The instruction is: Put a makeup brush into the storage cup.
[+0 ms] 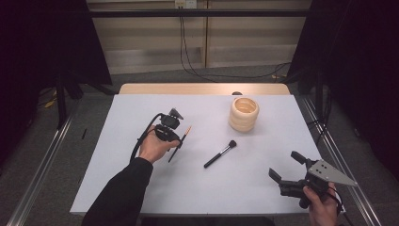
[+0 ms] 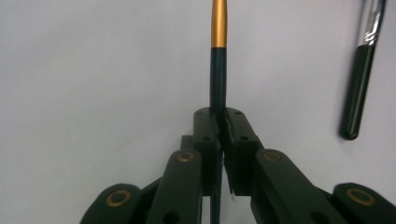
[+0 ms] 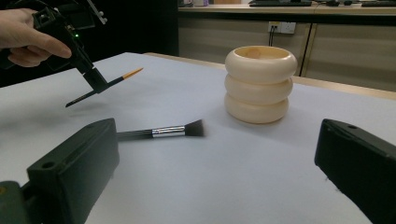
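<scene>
Brush handle, slim and dark, with an orange-gold tip, sat clamped in my left tool (image 1: 175, 140); this thin brush (image 1: 180, 141) was pinched near its middle, both ends sticking out past the closed jaws. From the right gripper view it hung clear of the counter (image 1: 141, 188), tilted, the gold end (image 3: 131, 73) higher and pointing right toward the holder. In the left gripper view the shaft (image 2: 218, 79) ran straight away from the pads, dark green-black turning to gold farther off.

My right tool (image 1: 285, 167) rested at the near right corner, jaws spread wide with nothing between them.

A second, thicker brush (image 1: 219, 154) lay flat at the middle of the counter: black handle, silver ferrule, dark bristles pointing toward the far right. Beyond it, on the far right, stood the cream holder (image 1: 243, 114), shaped like three stacked rings, open on top.
</scene>
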Motion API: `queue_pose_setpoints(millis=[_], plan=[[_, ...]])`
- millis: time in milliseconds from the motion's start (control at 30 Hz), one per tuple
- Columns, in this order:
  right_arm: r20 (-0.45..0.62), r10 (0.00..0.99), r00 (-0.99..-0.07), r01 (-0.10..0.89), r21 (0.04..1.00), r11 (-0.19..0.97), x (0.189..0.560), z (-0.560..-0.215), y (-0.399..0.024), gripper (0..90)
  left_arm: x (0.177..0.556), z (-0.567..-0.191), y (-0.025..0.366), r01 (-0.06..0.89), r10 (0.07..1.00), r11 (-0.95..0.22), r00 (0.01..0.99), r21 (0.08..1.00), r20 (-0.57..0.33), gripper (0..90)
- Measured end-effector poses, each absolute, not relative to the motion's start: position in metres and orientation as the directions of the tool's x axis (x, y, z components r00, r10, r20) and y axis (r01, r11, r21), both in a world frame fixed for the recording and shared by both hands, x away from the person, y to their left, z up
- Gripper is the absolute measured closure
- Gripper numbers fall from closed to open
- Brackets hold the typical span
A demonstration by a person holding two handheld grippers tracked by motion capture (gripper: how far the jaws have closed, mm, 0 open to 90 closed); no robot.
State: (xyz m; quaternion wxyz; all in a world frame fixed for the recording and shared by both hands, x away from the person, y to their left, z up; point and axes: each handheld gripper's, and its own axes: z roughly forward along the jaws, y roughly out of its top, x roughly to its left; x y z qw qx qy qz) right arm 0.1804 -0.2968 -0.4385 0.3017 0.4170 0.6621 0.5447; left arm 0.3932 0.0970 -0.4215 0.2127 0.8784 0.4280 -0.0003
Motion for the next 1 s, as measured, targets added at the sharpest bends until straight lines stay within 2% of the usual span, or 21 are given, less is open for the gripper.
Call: queue_pose_setpoints(millis=[433,467,533,667,767,1000], plan=[[0.056,0.881,-0.47,0.227,0.972,0.059,0.181,-0.439,-0.297,0.0,0.383,-0.408,0.111,0.696,0.724,-0.483,0.658,0.531,-0.205,84.6],[0.057,0.88,-0.472,0.227,0.972,0.059,0.181,-0.439,-0.297,0.0,0.381,-0.408,0.111,0.701,0.734,-0.45,0.643,0.553,-0.218,84.6],[0.058,0.881,-0.469,0.227,0.972,0.057,0.181,-0.439,-0.297,0.0,0.378,-0.404,0.115,0.651,0.698,-0.477,0.689,0.591,-0.195,84.6],[0.057,0.88,-0.471,0.227,0.972,0.058,0.181,-0.439,-0.297,0.0,0.372,-0.398,0.118,0.595,0.693,-0.462,0.705,0.658,-0.151,84.6],[0.054,0.881,-0.471,0.225,0.972,0.06,0.181,-0.439,-0.297,0.0,0.369,-0.395,0.122,0.582,0.693,-0.414,0.7,0.7,-0.172,84.6],[0.057,0.881,-0.469,0.226,0.972,0.057,0.181,-0.439,-0.297,0.0,0.364,-0.391,0.13,0.513,0.687,-0.359,0.71,0.779,-0.151,84.6]])
